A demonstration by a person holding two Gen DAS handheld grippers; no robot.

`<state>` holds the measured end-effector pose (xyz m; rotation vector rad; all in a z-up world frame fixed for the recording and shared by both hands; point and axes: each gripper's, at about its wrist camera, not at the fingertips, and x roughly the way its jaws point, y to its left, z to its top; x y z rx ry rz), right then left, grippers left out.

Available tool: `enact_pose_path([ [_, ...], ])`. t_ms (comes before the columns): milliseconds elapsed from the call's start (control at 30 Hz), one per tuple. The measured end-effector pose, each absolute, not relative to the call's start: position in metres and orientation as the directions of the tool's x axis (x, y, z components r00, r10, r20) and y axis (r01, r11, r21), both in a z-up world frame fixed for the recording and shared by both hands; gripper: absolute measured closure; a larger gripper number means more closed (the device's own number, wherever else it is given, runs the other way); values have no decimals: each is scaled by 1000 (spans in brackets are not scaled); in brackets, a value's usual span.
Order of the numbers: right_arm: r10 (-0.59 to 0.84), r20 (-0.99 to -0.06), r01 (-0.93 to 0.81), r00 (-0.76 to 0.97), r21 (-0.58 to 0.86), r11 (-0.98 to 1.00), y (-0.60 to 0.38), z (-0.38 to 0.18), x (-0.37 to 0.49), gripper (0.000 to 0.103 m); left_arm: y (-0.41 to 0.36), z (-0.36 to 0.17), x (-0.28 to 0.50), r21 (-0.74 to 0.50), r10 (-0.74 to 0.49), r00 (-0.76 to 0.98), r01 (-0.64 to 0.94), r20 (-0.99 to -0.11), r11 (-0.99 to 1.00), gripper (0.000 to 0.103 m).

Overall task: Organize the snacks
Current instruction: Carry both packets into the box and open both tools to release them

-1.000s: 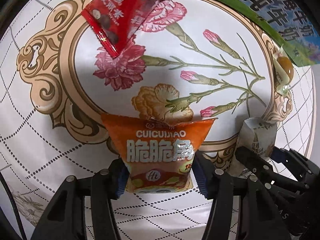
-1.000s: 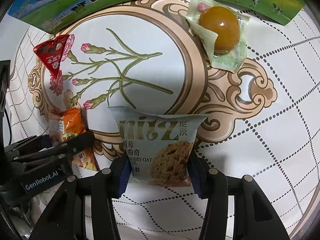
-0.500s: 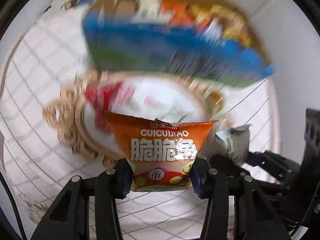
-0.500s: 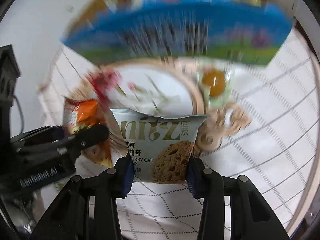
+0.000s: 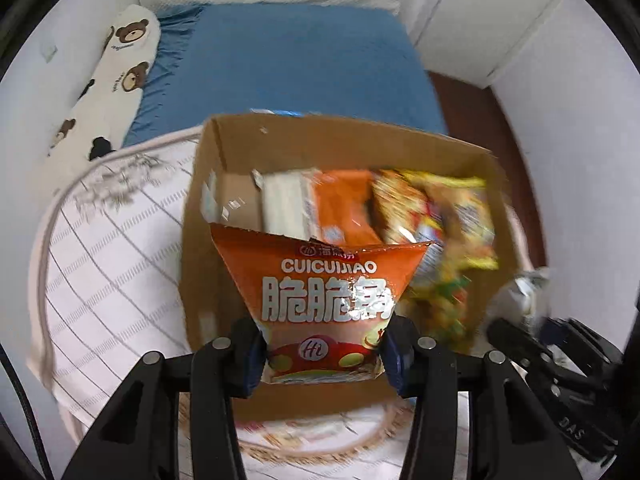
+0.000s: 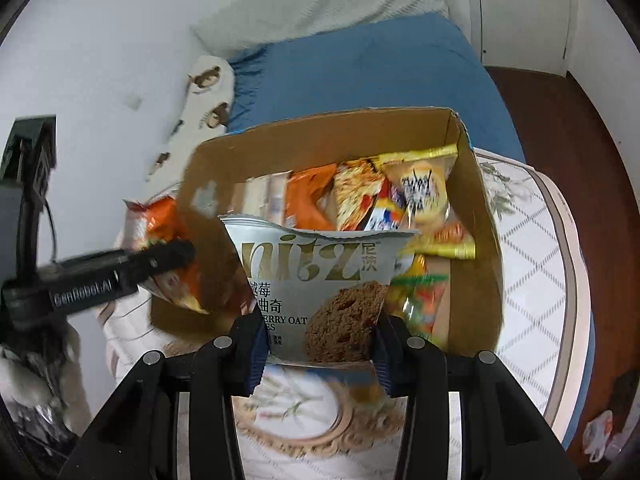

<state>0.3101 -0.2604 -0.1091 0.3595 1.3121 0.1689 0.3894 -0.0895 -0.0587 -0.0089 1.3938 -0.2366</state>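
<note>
Our left gripper pinches the orange packet above the cardboard box. Our right gripper clamps the silver cookie packet, also over the box.

Packets crowd my cardboard box's far and right side; its near-left floor lies open to my tongs.

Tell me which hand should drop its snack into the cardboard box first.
Probably right: its tool holds the silver oat-cookie packet before the open brown cardboard box, while the left tool's orange snack packet sits at the box's left wall.
</note>
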Motion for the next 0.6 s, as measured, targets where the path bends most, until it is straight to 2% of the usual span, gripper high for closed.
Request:
enact_pose_path([
  [133,308,-937,97,168,326,940,-252,-139,349,57,-86,-86,432,-70,-85,101,145,-991,987,58],
  [367,251,-964,108,91,260,960,-240,-181,391,56,-85,-122,462,0,-7,55,127,-998,992,57],
  [400,248,-966,116,80,256,960,-241,-185,396,49,-83,-124,464,0,-7,51,120,-999,993,54],
  [433,250,-966,124,64,256,959,-240,-190,399,41,-82,-126,466,-1,-6,44,110,-999,994,43],
  [467,251,-966,126,59,257,958,-241,-191,400,21,-80,-130,469,-8,-11,35,102,-999,995,35],
  [500,244,-968,129,56,249,960,-241,-192,401,11,-79,-130,470,-20,-23,31,100,-999,995,27],
  [600,223,-973,122,51,228,966,-239,-193,402,11,-82,-129,470,-13,-19,44,119,-999,993,22],
])
